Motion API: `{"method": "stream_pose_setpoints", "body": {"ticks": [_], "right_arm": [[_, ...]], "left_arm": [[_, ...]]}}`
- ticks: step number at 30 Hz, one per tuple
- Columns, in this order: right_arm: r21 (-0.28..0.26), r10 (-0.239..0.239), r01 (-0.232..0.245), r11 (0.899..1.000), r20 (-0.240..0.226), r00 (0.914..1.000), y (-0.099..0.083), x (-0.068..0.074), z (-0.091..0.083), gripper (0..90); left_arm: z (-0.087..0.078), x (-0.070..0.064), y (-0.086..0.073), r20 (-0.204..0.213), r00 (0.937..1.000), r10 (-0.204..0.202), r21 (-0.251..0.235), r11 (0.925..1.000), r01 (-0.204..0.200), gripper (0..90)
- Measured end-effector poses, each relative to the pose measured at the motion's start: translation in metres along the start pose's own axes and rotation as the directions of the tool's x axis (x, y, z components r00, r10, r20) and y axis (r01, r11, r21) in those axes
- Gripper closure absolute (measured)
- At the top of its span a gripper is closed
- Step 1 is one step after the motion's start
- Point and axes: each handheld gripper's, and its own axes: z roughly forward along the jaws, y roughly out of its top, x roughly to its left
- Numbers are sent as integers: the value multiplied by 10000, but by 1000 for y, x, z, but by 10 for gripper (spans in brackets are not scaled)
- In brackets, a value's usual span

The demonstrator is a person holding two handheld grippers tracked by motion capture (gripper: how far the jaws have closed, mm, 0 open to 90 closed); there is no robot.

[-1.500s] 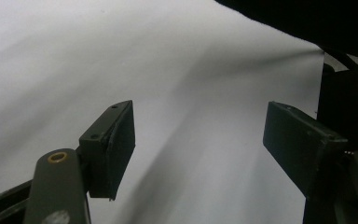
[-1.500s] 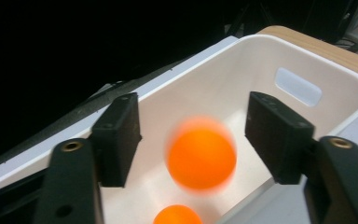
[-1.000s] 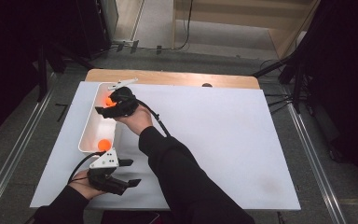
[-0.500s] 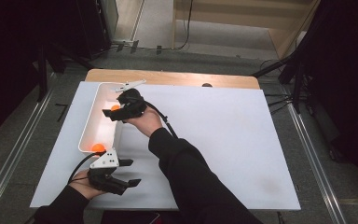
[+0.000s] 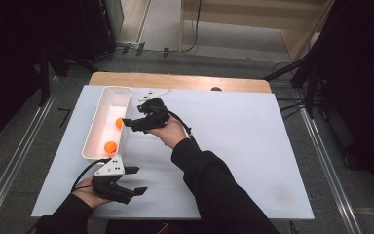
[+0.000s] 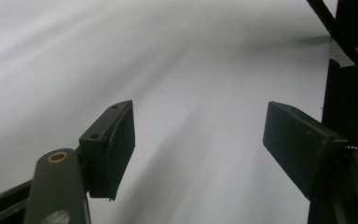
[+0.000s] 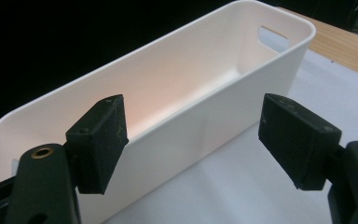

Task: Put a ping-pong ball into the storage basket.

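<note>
My right gripper (image 5: 132,125) hangs just beside the long wall of the white bin (image 5: 99,126), jaws spread wide, nothing between them. In the right gripper view the bin's wall runs across just ahead of the jaws, and I see the inner far wall with an orange glow on it, but the bin's floor is hidden behind the near wall, so no ball can be seen from there. The bin's near end is cut off at that view's left edge.

From the high view, two orange balls lie in the bin: one ball (image 5: 119,123) just ahead of my right jaw tips, partly covered by them, and the second ball (image 5: 110,146) further down the bin, toward my left gripper (image 5: 137,181). I cannot tell whether the first ball touches the wall.

My left gripper rests low over the white table (image 5: 253,146), jaws released and empty. Its own view gives only blurred white surface and a dark sleeve edge to the right.

Change since a second ago: my right gripper was over the bin's far end with a ball at its jaws; it has drawn back out over the wall and let go. The left gripper has not moved.
</note>
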Motion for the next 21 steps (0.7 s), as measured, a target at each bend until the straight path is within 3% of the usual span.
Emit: {"method": "stream_pose_setpoints", "body": {"ticks": [21], "right_arm": [[27, 78, -79, 10000, 156, 9998, -21, -7, -32, 221]], "left_arm": [[2, 1, 1, 55, 10000, -33, 18, 10000, 33, 255]]}}
